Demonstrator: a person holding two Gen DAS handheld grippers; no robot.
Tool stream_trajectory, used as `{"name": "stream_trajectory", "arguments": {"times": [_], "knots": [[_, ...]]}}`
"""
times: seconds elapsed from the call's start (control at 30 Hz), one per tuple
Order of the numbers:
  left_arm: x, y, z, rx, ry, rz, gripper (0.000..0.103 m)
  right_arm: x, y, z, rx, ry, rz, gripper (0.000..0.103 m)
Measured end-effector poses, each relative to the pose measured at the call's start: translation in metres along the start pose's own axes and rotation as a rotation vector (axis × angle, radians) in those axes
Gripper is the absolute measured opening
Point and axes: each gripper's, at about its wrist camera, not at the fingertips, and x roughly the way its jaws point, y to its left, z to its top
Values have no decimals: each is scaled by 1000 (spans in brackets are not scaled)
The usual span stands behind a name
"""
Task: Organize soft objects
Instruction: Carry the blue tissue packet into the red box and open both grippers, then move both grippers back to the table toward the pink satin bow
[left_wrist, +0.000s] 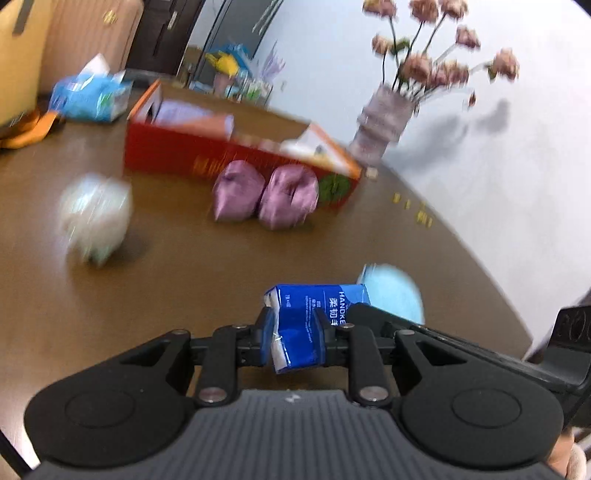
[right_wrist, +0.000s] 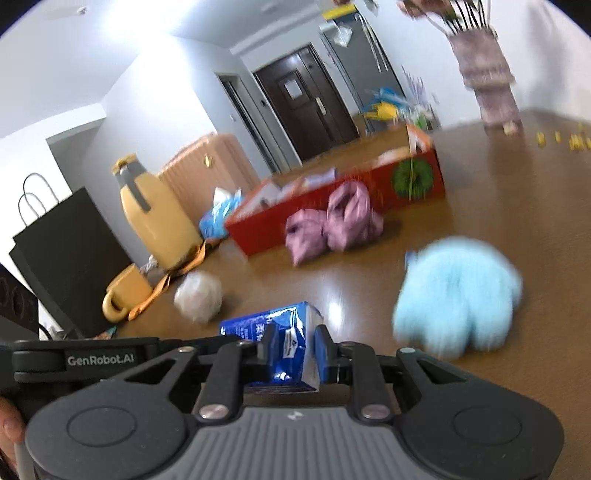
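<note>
One blue handkerchief-tissue pack (left_wrist: 306, 306) is pinched by both grippers just above the brown table (left_wrist: 166, 266). My left gripper (left_wrist: 295, 325) is shut on its left part, and the plastic creases between the pads. My right gripper (right_wrist: 297, 343) is shut on the same pack (right_wrist: 255, 325) from the other side. A fluffy light-blue toy (right_wrist: 458, 295) lies just right of the pack. A white soft ball (right_wrist: 199, 299) lies to the left. Two pink pouches (left_wrist: 266, 195) rest against an open red box (left_wrist: 221, 155) farther back.
A vase of pink flowers (left_wrist: 384, 122) stands at the back right near the wall, with small yellow bits (left_wrist: 417, 210) beside it. A blue tissue bag (left_wrist: 88, 96), a yellow jug (right_wrist: 155, 214), a yellow mug (right_wrist: 125, 295) and a black paper bag (right_wrist: 62, 251) crowd the left side.
</note>
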Motion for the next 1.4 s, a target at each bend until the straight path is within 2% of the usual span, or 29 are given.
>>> {"name": "stream_trajectory", "arguments": {"times": [0.07, 0.2, 0.3, 0.4, 0.47, 0.6, 0.7, 0.77, 0.93, 1.03, 1.17, 1.2, 1.27, 1.33, 1.37, 1.4], "knots": [[7, -7, 32, 18, -41, -24, 22, 7, -3, 36, -32, -47, 5, 20], [46, -20, 125, 65, -82, -35, 22, 44, -12, 124, -103, -89, -15, 20], [98, -19, 194, 71, -60, -5, 22, 103, -28, 193, -117, -55, -59, 20], [163, 1, 247, 42, -8, 27, 22, 171, -51, 242, -82, 21, -89, 20], [203, 18, 268, 2, 41, 60, 22, 222, -70, 263, -44, 87, -115, 20], [271, 48, 289, -14, 118, 147, 20, 305, -87, 272, -63, 174, -203, 17], [300, 64, 289, 7, 151, 215, 19, 355, -100, 273, -42, 299, -242, 12], [307, 68, 286, 57, 163, 246, 19, 369, -100, 271, -76, 338, -252, 12], [299, 59, 282, 153, 130, 255, 21, 371, -98, 271, -83, 312, -237, 13], [283, 41, 282, 199, 101, 231, 25, 349, -96, 278, -71, 277, -224, 15], [229, 18, 287, 268, 29, 204, 29, 287, -82, 296, -124, 197, -233, 15], [216, 14, 286, 282, 5, 209, 34, 268, -77, 301, -145, 175, -245, 16], [186, 8, 283, 316, -38, 235, 40, 234, -67, 308, -188, 146, -271, 16], [155, 3, 280, 348, -70, 298, 42, 198, -59, 312, -210, 112, -297, 17], [139, 1, 280, 355, -88, 333, 46, 179, -55, 313, -216, 92, -302, 20], [125, 0, 280, 352, -105, 355, 56, 161, -50, 312, -222, 71, -301, 32]]}}
